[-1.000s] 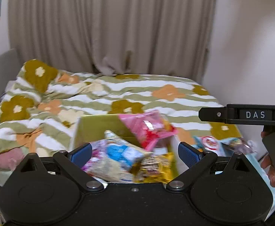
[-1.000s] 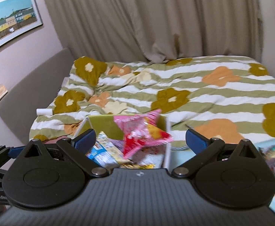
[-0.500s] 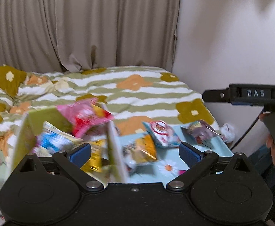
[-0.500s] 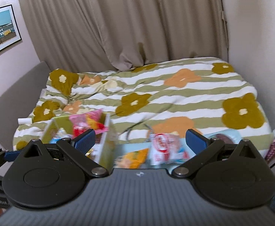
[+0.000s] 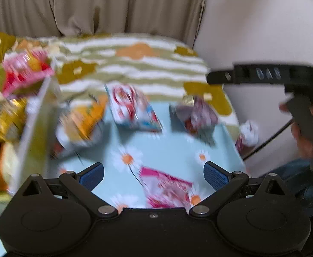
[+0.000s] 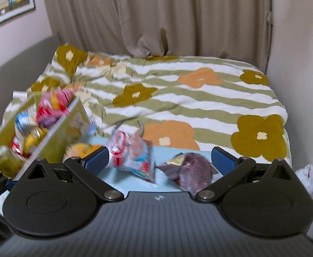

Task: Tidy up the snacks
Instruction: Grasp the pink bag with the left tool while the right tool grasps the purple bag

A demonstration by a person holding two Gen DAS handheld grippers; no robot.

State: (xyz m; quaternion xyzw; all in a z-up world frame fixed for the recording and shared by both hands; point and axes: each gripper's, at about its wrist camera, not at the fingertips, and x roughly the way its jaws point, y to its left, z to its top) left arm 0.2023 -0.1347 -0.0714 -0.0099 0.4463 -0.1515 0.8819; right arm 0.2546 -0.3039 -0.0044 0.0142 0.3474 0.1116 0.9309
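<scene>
Both grippers, left [image 5: 153, 176] and right [image 6: 159, 157], gape empty; red-white packet [image 6: 133, 155] lies lengthwise away.

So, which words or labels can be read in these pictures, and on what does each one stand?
"DAS": blurred raised letters on the black bar of the right tool, only just legible.
Snack packets: print too blurred to read.
Framed picture: no readable text.
Box of snacks: print too blurred to read.
</scene>
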